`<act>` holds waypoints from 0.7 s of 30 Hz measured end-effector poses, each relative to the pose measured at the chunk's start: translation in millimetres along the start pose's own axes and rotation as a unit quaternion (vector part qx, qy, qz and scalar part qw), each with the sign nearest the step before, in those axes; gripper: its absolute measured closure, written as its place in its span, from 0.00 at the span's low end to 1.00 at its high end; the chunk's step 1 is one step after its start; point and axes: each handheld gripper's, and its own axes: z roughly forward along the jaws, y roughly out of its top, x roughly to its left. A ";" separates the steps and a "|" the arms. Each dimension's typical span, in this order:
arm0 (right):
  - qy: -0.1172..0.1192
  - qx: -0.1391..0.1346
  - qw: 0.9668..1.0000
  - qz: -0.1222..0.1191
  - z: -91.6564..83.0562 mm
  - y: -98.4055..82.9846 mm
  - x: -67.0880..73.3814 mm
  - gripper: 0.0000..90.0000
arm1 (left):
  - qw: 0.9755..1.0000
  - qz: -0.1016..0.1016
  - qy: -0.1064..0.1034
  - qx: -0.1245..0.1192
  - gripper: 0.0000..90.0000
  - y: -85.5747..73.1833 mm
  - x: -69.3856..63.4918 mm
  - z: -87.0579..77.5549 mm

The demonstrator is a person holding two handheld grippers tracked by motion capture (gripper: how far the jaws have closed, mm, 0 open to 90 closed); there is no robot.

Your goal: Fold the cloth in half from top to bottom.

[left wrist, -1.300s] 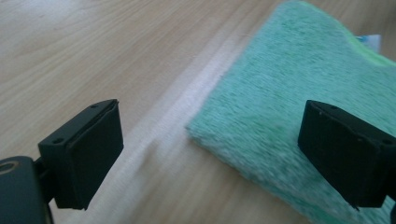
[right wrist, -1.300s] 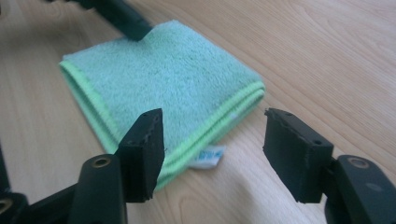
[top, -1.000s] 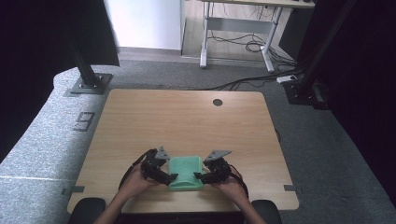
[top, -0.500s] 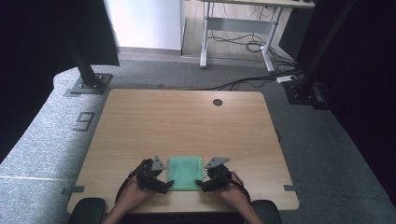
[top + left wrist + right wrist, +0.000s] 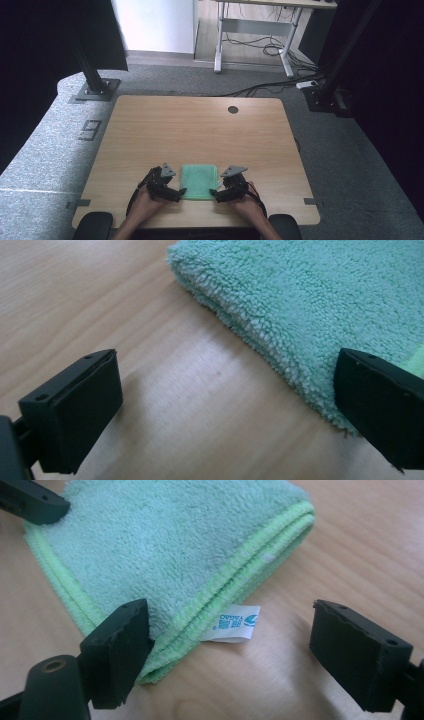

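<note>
Lab or test room. Bare wooden table (image 5: pixel 200 125) with cable hole (image 5: pixel 233 109), standing on grey carpet (image 5: pixel 45 150). Black metal posts (image 5: pixel 90 65) on bolted floor plates either side. Dark curtains (image 5: pixel 45 45) around. Desk frame (image 5: pixel 255 35) and loose cables (image 5: pixel 260 47) behind.

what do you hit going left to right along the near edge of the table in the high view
left gripper → folded green towel → right gripper, all on the wooden table
</note>
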 end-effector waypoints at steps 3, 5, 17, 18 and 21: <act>-0.007 -0.005 1.000 0.008 3.5 2.7 -6.1 0.17 | 1.000 -0.007 -0.001 -0.004 0.00 4.2 7.1 5.2; -0.012 -0.009 1.000 0.012 6.3 4.8 -11.1 0.17 | 1.000 -0.009 0.003 -0.004 0.00 7.8 12.2 8.1; -0.030 -0.014 0.999 0.031 19.8 18.9 -35.1 0.17 | 1.000 -0.023 0.010 -0.009 0.00 27.1 32.9 25.7; -0.032 -0.014 0.999 0.032 20.4 19.7 -36.8 0.17 | 1.000 -0.023 0.010 -0.009 0.00 28.3 34.0 26.7; -0.035 -0.015 0.999 0.035 22.7 22.1 -40.7 0.17 | 1.000 -0.023 0.010 -0.009 0.00 31.7 37.8 29.5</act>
